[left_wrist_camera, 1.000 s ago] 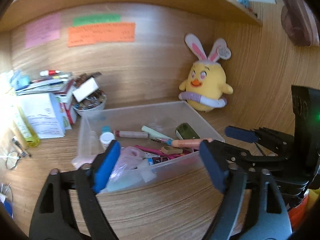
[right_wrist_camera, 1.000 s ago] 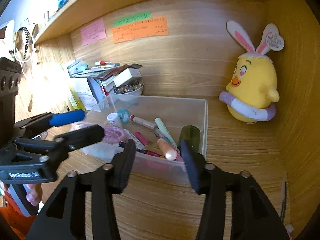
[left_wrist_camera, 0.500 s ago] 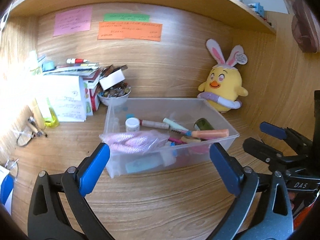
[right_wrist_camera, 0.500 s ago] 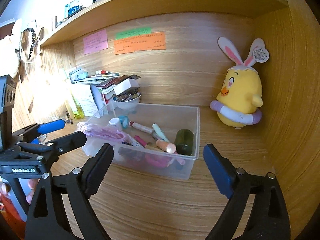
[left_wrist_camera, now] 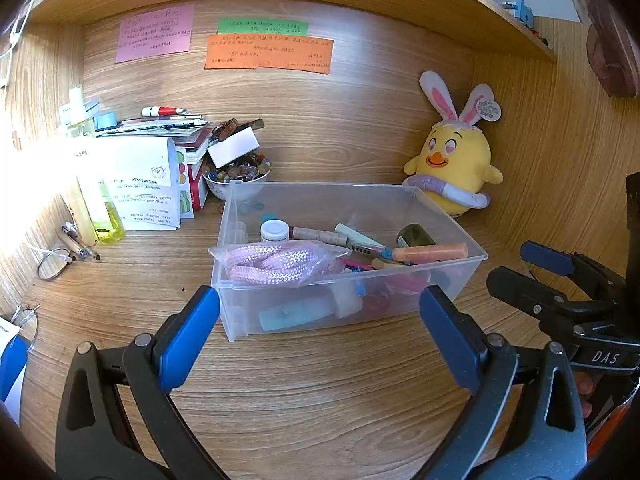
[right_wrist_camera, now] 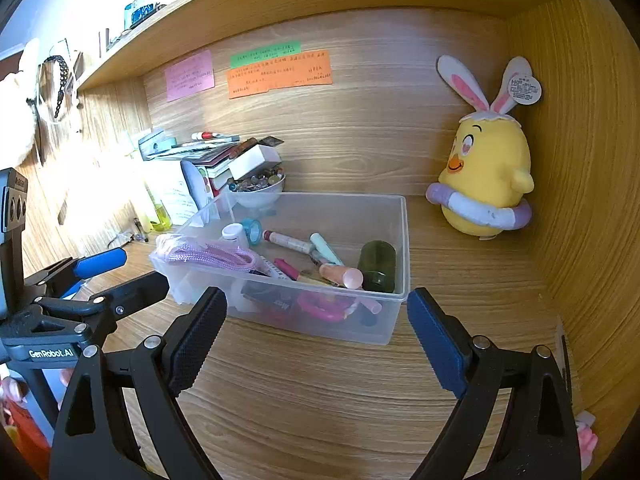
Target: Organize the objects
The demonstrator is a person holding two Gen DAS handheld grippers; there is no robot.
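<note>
A clear plastic bin [left_wrist_camera: 440,204] [right_wrist_camera: 404,240] stands on the wooden desk, filled with pens, tubes, a white jar, a dark green bottle [right_wrist_camera: 378,266] and a bagged pink rope [left_wrist_camera: 276,262] [right_wrist_camera: 212,256] resting at its front left. My left gripper [left_wrist_camera: 320,330] is open and empty, a short way in front of the bin. My right gripper [right_wrist_camera: 316,330] is open and empty too, in front of the bin's right half. Each gripper shows at the edge of the other's view.
A yellow bunny-eared plush [left_wrist_camera: 456,168] [right_wrist_camera: 484,184] sits at the back right corner. A bowl of beads [left_wrist_camera: 236,174], a stack of books and papers [left_wrist_camera: 132,184], a yellow bottle [left_wrist_camera: 104,216] and glasses [left_wrist_camera: 52,264] crowd the left. Sticky notes hang on the back wall.
Both grippers have pulled back from the bin and opened wide. The bagged pink rope, held near the left gripper a second ago, now lies in the bin.
</note>
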